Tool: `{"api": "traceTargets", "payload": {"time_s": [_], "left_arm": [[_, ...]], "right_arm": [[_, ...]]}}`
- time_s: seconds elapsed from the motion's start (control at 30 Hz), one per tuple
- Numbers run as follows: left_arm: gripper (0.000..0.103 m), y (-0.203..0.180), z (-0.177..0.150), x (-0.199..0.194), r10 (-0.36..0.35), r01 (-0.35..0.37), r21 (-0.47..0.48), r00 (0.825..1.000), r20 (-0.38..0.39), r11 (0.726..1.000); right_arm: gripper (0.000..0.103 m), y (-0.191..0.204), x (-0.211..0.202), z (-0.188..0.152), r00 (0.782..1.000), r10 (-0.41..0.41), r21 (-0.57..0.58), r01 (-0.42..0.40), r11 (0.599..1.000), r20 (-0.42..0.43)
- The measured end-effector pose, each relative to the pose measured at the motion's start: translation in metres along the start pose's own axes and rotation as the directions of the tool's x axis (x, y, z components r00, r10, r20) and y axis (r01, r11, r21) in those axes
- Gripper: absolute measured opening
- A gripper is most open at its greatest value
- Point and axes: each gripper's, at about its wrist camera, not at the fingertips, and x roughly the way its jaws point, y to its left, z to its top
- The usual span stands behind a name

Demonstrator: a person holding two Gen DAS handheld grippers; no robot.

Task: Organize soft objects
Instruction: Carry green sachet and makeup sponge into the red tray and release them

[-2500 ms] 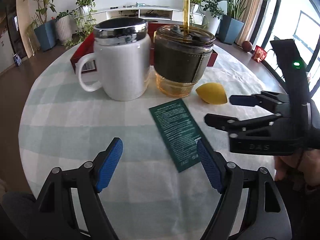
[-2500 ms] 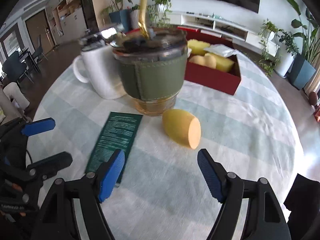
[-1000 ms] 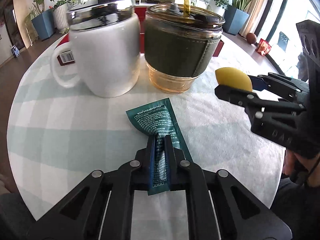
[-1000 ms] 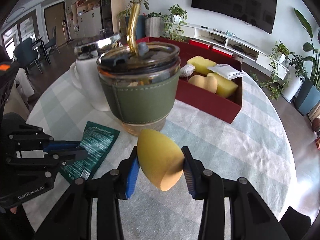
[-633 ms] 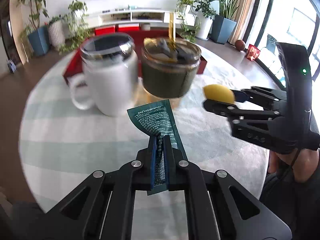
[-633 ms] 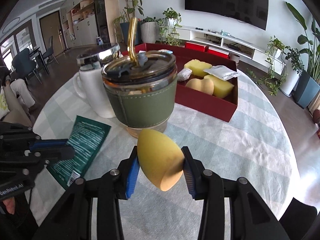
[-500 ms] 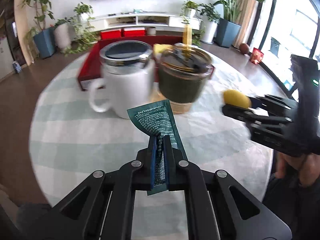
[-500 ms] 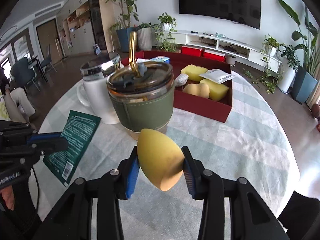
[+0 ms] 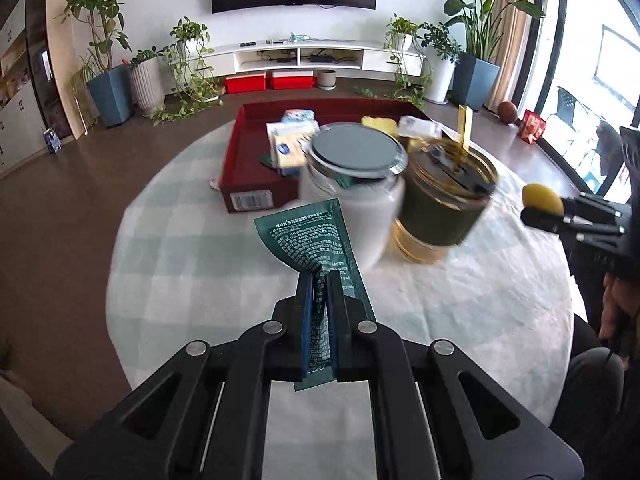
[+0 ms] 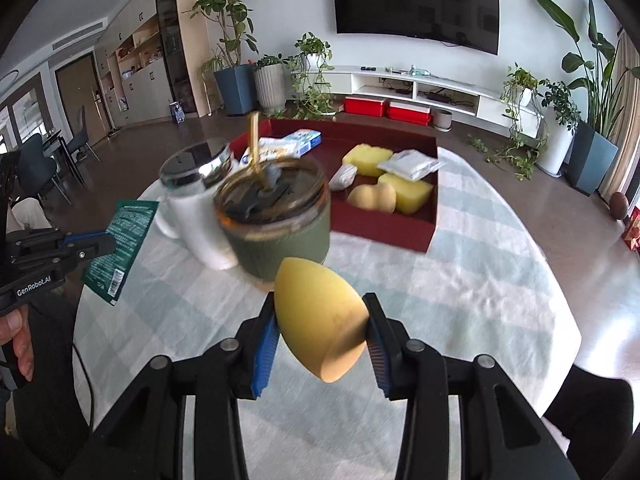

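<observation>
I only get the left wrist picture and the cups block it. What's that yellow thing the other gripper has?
Observer: An egg-shaped yellow sponge with one flat cut end, pinched between the blue pads of the right gripper.
Operator: Are there more sponges in the red box?
Observer: Yes. On its right side, the red box holds a peanut-shaped sponge and yellow block sponges, with bare floor showing in the middle.

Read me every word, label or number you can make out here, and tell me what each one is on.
"GenRobot.AI": side of the left gripper.
Green sachet: printed lines and barcode, too small to read.
Red box: barcode label, unreadable.
Blue and white packet in the box: print too blurred.
</observation>
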Motion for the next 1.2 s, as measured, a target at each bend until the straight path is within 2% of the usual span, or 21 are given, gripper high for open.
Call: {"api": "traceTargets", "payload": {"time_s": [0.33,0.5,0.6,0.93,1.2], "left_arm": [[0.005,0.044,0.055,0.01,0.022,-0.022,-0.008,0.999,0.047,1.0],[0.006,0.065,0.089,0.03,0.017,-0.016,-0.011,0.999,0.044,1.0],[0.006,0.069,0.109,0.046,0.02,-0.021,0.02,0.999,0.04,1.0],[0.006,0.057,0.159,0.114,-0.079,0.082,0.12,0.996,-0.035,0.989],[0.006,0.043,0.171,0.158,-0.134,0.152,0.198,0.985,-0.105,0.968]], "right_arm": [[0.043,-0.028,0.037,0.061,1.0,-0.024,-0.033,0.023,0.999,-0.015],[0.043,-0.036,0.056,0.081,0.999,-0.019,-0.037,0.018,0.999,-0.035],[0.043,-0.041,0.066,0.092,0.999,-0.027,-0.05,0.025,0.998,-0.047],[0.043,-0.051,0.106,0.127,0.993,-0.038,-0.116,0.025,0.993,-0.111],[0.043,-0.043,0.149,0.15,0.984,-0.026,-0.195,-0.009,0.981,-0.176]]}}
